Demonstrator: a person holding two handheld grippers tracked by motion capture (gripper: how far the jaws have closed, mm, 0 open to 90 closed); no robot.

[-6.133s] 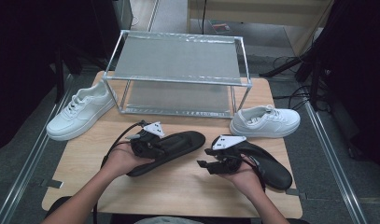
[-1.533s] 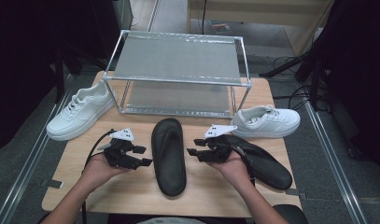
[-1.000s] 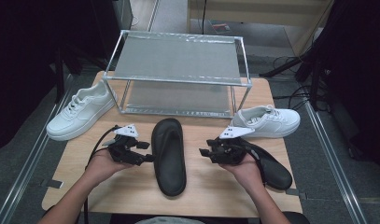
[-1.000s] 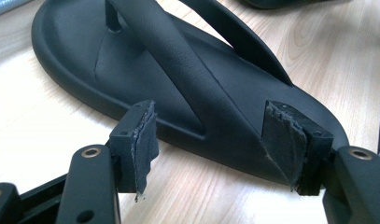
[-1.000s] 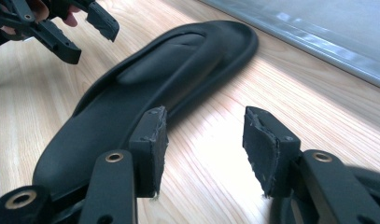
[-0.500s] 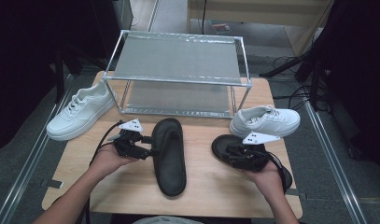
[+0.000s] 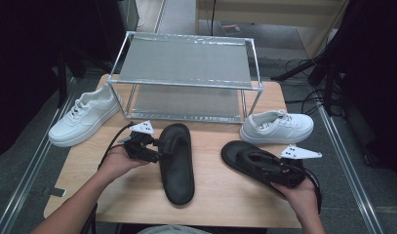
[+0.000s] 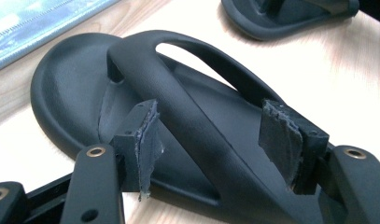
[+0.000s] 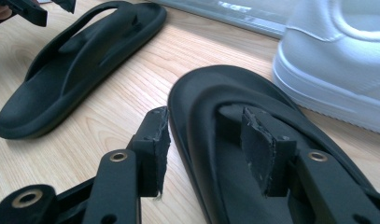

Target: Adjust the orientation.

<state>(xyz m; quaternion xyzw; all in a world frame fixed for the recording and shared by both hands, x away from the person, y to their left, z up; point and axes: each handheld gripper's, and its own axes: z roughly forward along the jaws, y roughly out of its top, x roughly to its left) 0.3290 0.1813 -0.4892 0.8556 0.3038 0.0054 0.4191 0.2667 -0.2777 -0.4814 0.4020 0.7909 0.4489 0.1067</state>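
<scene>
Lying flat: two black sandals lay on the table [image 7: 220, 195], in front of the rack [image 7: 186, 63].
Left sandal [image 7: 177, 161]: its long axis ran from the near edge toward the rack, toe end at the rack side, heel toward the person.
Right sandal [image 7: 257, 163]: it lay slantwise, one end pointing toward the middle of the table, the other under the right hand near the front right corner.
Left gripper [image 7: 154, 148]: its fingers [image 8: 143, 135] stood apart on either side of the left sandal's strap [image 8: 187, 98]; the pads did not press on it.
Right gripper [image 7: 284, 173]: its fingers [image 9: 260, 147] stood apart over the right sandal's inner rim, one outside on the table, one inside on the footbed; whether the pads pressed on the rim I could not tell.
White shoes: one [image 7: 84, 122] lay at the table's left edge, well apart from the left sandal; the other [image 7: 276, 127] stood just beyond the right sandal, near it.
Open room: bare wood lay between the two sandals, and along the front edge on the left.
</scene>
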